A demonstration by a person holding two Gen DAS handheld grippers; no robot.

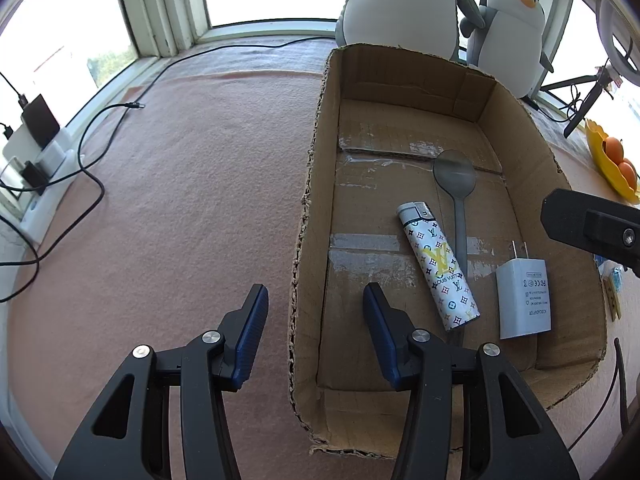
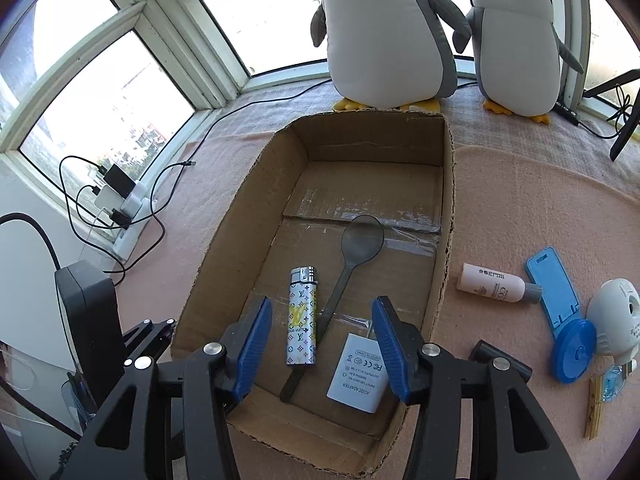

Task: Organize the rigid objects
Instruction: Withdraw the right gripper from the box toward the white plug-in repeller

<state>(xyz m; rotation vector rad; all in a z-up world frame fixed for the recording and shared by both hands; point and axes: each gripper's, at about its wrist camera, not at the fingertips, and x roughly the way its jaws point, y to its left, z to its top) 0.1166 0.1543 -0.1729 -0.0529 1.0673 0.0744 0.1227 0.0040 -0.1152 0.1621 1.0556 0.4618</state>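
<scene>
An open cardboard box (image 1: 516, 120) (image 2: 240, 208) lies on the pink cloth. Inside it are a white patterned lighter (image 1: 438, 266) (image 2: 302, 320), a grey plastic spoon (image 1: 454, 172) (image 2: 362, 240) and a white charger plug (image 1: 524, 300) (image 2: 356, 376). My left gripper (image 1: 315, 288) stands open above the box's left wall, one finger on each side of it, with the pads clear of the cardboard. Over the near end of the box my right gripper (image 2: 322, 302) hangs open and holds nothing. The charger lies flat just under its right finger.
Right of the box lie a white bottle (image 2: 494, 286), a blue phone stand (image 2: 556, 300), a white round device (image 2: 612, 320) and a wooden clothespin (image 2: 595, 404). Two plush penguins (image 2: 384, 32) stand behind the box. Cables and a power strip (image 1: 44, 160) run along the left.
</scene>
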